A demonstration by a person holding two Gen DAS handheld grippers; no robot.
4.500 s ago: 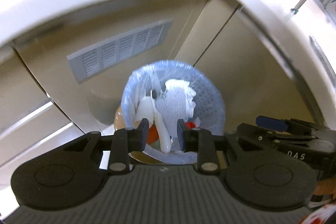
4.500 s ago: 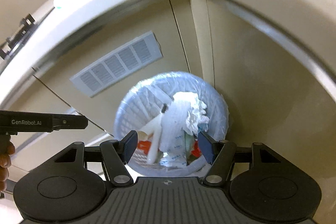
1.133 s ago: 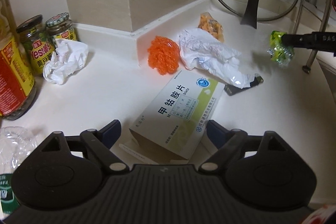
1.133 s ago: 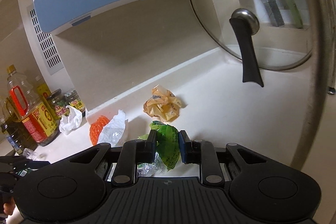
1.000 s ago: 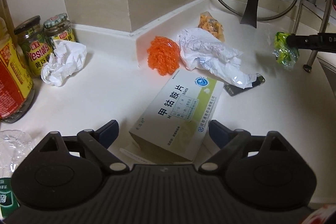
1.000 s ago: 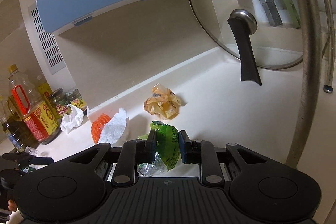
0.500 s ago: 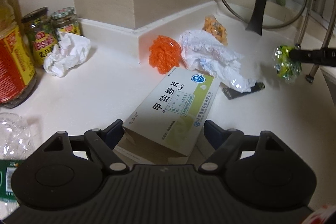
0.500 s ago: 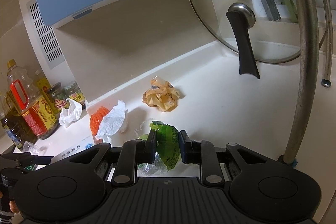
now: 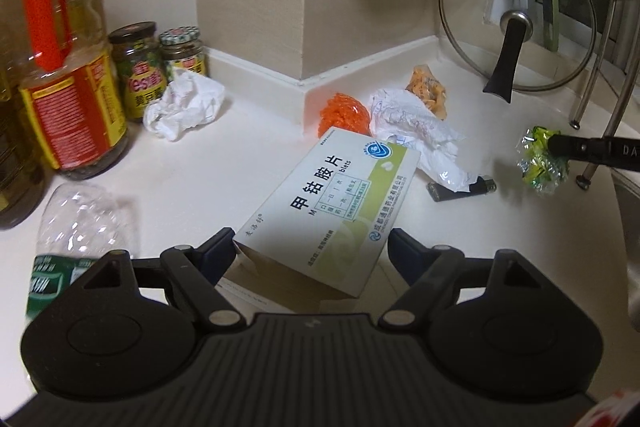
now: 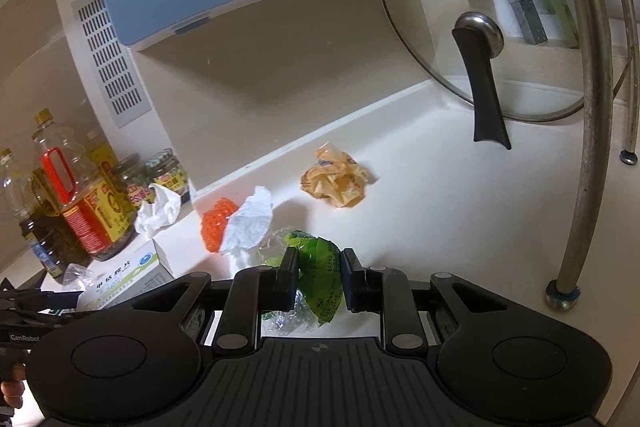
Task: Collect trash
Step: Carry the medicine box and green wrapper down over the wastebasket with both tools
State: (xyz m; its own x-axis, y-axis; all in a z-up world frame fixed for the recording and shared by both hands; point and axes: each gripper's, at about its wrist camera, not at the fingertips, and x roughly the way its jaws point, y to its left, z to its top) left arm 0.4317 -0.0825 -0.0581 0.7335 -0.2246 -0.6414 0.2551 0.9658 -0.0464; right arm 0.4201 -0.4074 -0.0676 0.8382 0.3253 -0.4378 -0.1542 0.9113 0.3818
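**Box between one claw, wrapper clenched in the other**

The white-and-green cardboard medicine box (image 9: 332, 203) sits between the fingers of my left claw (image 9: 310, 251). Its near end looks raised off the white countertop (image 9: 224, 171). My left jaws have just been closing; the left pad touches the box's corner, but the right pad stands apart from it, so nothing is clamped. My right claw (image 10: 319, 281) is clenched on a crumpled green plastic wrapper (image 10: 322, 283), held above the counter. Behind the box lie an orange mesh ball (image 9: 344, 111), a crumpled white paper (image 9: 416, 135) and a yellow-orange wrapper (image 9: 428, 91). Left of the box lies a clear plastic bottle (image 9: 76, 223).
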